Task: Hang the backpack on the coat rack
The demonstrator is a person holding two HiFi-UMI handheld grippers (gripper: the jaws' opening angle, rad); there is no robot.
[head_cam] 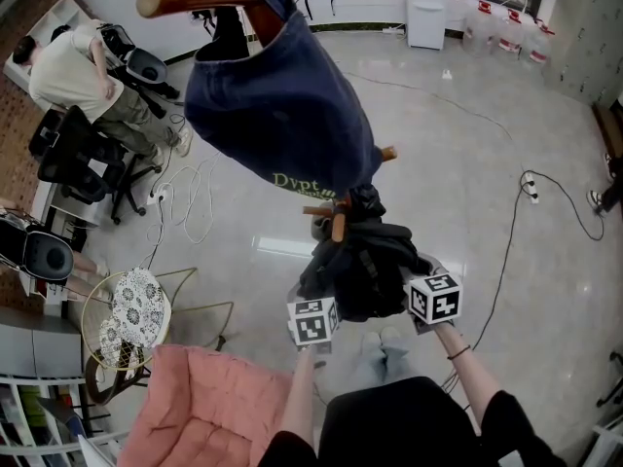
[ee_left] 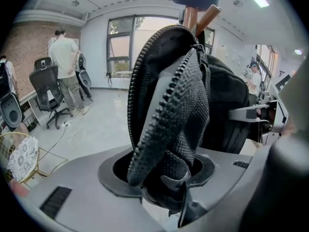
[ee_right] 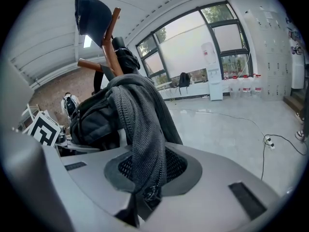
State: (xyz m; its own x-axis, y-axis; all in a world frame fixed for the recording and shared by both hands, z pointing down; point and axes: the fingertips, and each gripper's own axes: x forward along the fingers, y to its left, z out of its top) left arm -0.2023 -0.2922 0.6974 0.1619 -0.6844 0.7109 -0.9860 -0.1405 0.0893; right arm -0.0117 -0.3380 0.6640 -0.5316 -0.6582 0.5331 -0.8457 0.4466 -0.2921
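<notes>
Against the coat rack (head_cam: 338,224), the black backpack (head_cam: 362,261) hangs between both tongs. Its mesh strap (ee_left: 169,105) lies loosely between the parted jaws of the left gripper (ee_left: 166,190), while the right gripper (ee_right: 145,192) is clamped nearly closed on the second strap (ee_right: 142,129).

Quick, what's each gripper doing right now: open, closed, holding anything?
Left gripper: open, padded strap of the backpack lying loose between its jaws.
Right gripper: closed on the backpack's mesh strap.
</notes>
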